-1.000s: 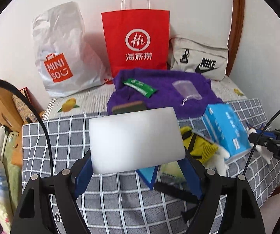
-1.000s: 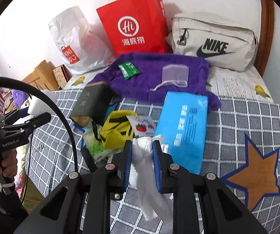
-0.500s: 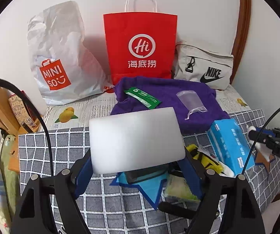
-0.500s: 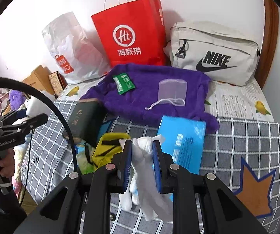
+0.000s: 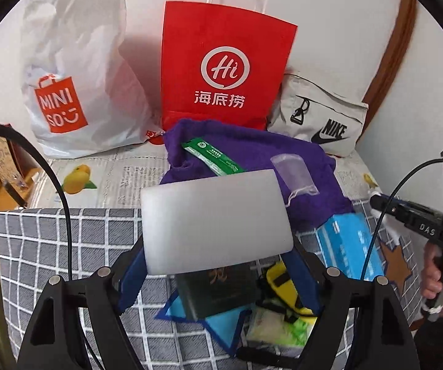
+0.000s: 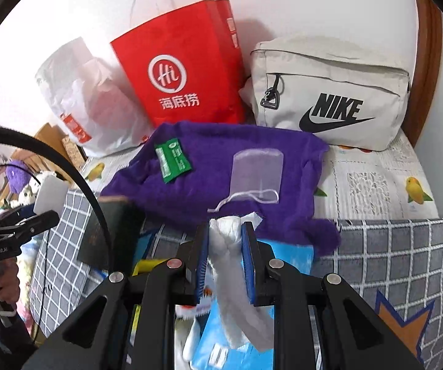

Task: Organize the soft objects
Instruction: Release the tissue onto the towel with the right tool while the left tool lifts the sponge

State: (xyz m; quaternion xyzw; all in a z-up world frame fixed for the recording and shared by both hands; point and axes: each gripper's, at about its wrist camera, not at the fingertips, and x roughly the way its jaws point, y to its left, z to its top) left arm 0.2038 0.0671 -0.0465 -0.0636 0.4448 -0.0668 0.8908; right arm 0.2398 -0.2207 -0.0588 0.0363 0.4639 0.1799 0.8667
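My left gripper is shut on a white foam sponge block and holds it above the checked blanket. My right gripper is shut on a white cloth glove that hangs down over a blue tissue pack. A purple towel lies ahead with a green sachet and a clear drawstring pouch on it. The towel also shows in the left wrist view.
A red Hi paper bag, a white Miniso plastic bag and a beige Nike bag stand against the wall. A dark green box, a yellow item and a green-white packet lie under the left gripper.
Both grippers have risen and moved forward toward the purple towel and the bags, each still holding its object.
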